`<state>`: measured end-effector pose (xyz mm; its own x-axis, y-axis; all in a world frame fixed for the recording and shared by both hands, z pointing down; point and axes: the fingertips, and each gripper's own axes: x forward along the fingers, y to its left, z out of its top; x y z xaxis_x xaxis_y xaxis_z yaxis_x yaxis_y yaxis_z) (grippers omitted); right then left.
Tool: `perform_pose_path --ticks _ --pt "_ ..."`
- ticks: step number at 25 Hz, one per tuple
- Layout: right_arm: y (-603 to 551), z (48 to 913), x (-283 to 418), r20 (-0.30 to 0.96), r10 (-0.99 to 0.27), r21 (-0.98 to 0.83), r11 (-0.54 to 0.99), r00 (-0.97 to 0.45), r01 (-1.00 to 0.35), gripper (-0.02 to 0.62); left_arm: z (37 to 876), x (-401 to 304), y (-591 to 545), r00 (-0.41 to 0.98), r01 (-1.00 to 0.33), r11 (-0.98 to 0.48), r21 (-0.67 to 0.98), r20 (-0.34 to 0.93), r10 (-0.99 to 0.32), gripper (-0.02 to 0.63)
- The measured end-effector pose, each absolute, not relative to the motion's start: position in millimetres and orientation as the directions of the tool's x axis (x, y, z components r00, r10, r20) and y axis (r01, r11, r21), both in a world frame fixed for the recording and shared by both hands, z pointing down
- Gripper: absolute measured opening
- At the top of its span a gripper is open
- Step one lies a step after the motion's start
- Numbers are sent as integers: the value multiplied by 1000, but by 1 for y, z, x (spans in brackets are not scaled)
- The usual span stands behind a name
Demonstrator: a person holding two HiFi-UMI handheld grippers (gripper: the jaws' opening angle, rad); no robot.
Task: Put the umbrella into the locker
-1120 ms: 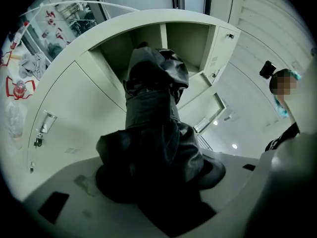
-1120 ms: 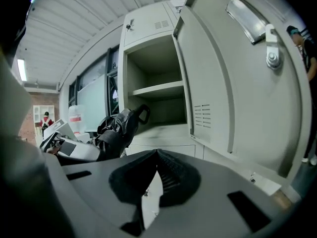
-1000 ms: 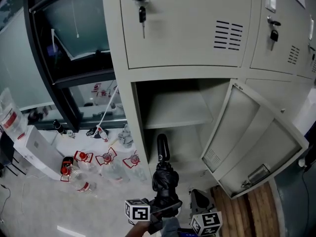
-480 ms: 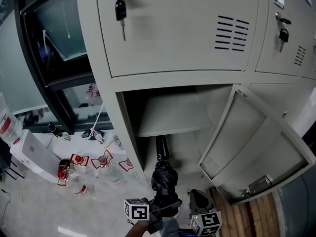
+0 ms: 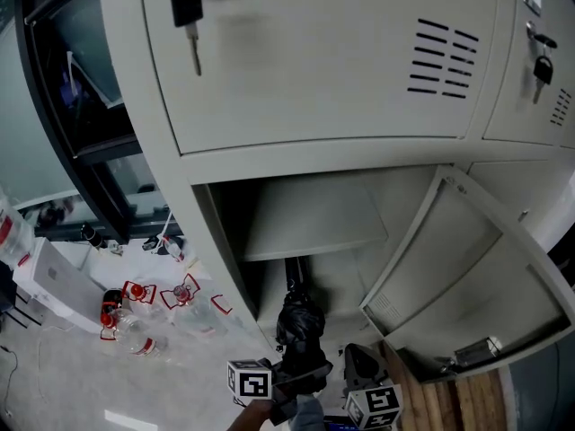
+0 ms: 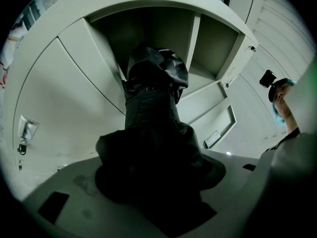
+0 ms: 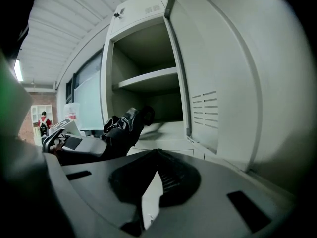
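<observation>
A folded black umbrella point(image 5: 299, 323) points handle-first into the open lower compartment point(image 5: 310, 227) of a grey locker. Its handle point(image 5: 295, 274) reaches just inside, under the shelf. My left gripper point(image 5: 301, 375) is shut on the umbrella's bundled fabric point(image 6: 153, 108), which fills the space between its jaws. My right gripper point(image 5: 359, 366) hovers just to the right, low before the open door point(image 5: 467, 277). In the right gripper view its jaws meet at the tips point(image 7: 157, 175) with nothing held. From there the umbrella point(image 7: 121, 128) shows to the left, aimed at the locker floor.
The locker door swings out to the right. Closed upper doors carry hanging keys point(image 5: 186, 7). Several plastic bottles point(image 5: 135, 317) and a white box point(image 5: 49, 277) lie on the floor at left. Wooden flooring point(image 5: 449, 393) shows at the bottom right.
The view has closed in on the locker, which now looks larger. The umbrella handle has gone farther into the lower compartment. Both grippers keep their places at the bottom edge.
</observation>
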<state>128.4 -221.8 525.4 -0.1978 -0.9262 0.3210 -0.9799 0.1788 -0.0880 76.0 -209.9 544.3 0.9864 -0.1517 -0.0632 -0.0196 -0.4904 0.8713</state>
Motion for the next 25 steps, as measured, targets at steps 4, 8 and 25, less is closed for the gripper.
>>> perform_pose_path --ticks 4,8,25 --pt "-228 525 127 324 -924 -88 186 -204 -979 1 547 77 -217 987 -24 -489 872 -57 -150 272" --pt "-231 529 127 328 -922 -89 189 -208 -978 2 547 80 -224 986 -14 -466 885 -65 -152 272" --pt "-248 528 134 317 -925 -51 204 -209 -978 2 537 95 -252 978 79 -380 922 -145 -148 273"
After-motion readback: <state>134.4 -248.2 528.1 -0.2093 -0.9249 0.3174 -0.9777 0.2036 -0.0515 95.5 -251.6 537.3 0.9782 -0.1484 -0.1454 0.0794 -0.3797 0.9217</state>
